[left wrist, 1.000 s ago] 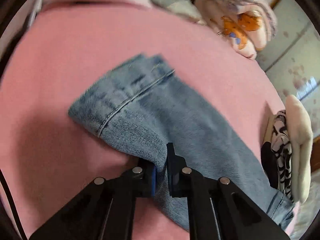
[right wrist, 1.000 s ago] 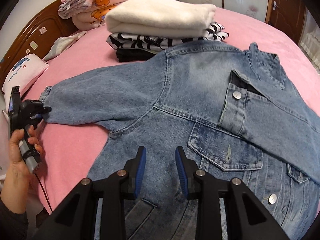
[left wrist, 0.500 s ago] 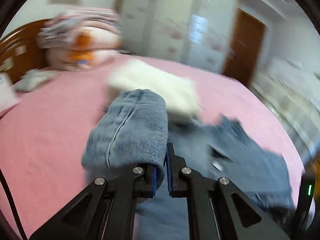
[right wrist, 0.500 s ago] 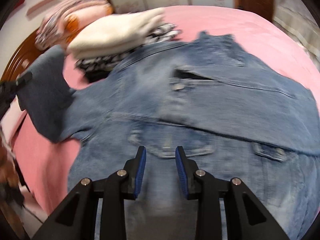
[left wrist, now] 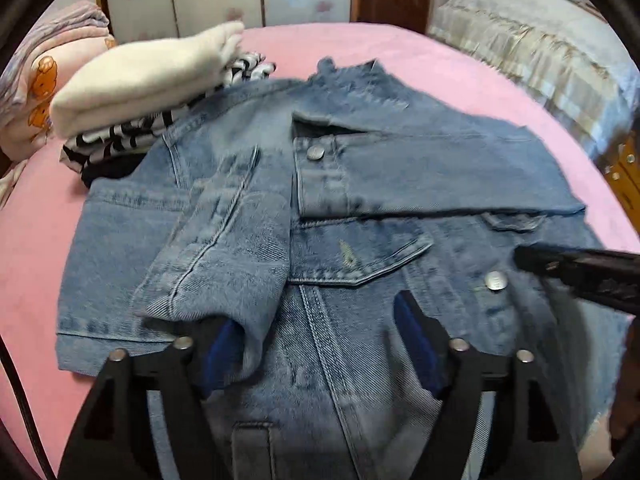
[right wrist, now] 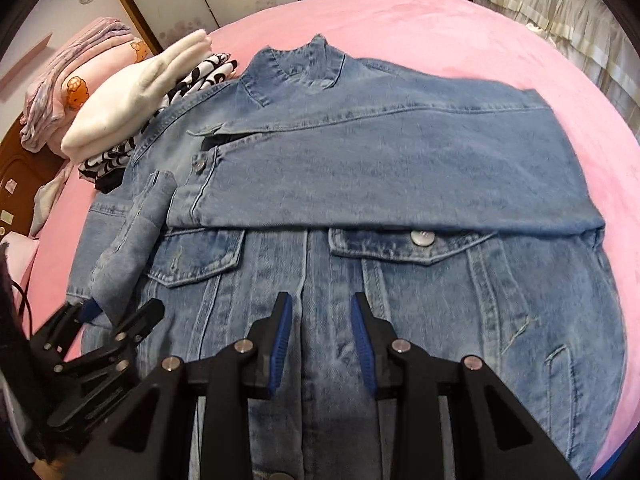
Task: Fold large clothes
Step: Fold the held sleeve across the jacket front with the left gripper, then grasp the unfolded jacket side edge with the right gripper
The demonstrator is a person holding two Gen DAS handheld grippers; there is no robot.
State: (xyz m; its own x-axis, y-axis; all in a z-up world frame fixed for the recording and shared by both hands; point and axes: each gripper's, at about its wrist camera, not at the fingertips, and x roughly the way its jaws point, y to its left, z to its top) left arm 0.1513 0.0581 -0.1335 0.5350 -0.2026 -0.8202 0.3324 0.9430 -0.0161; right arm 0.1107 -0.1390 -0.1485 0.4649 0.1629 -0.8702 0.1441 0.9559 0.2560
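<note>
A blue denim jacket [left wrist: 400,184] lies front up on the pink bed [left wrist: 400,52]; it also shows in the right wrist view [right wrist: 400,168]. Its right sleeve [right wrist: 400,176] is folded across the chest. Its left sleeve [left wrist: 224,256] is folded in over the front, the cuff draped against my left gripper's left finger [left wrist: 216,356]. My left gripper [left wrist: 320,344] is wide open over the jacket front; it shows at the left in the right wrist view [right wrist: 116,312]. My right gripper [right wrist: 322,340] is open above the button placket, empty.
A stack of folded clothes, cream on top of black-and-white [left wrist: 148,80], sits at the jacket's left shoulder. Folded pink bedding [right wrist: 68,84] lies by the wooden headboard. A second bed [left wrist: 540,40] and a door stand behind.
My left gripper carried the left sleeve cuff from the bed's left side over onto the jacket front and opened, letting the sleeve go. My right gripper stayed open above the jacket's front.
</note>
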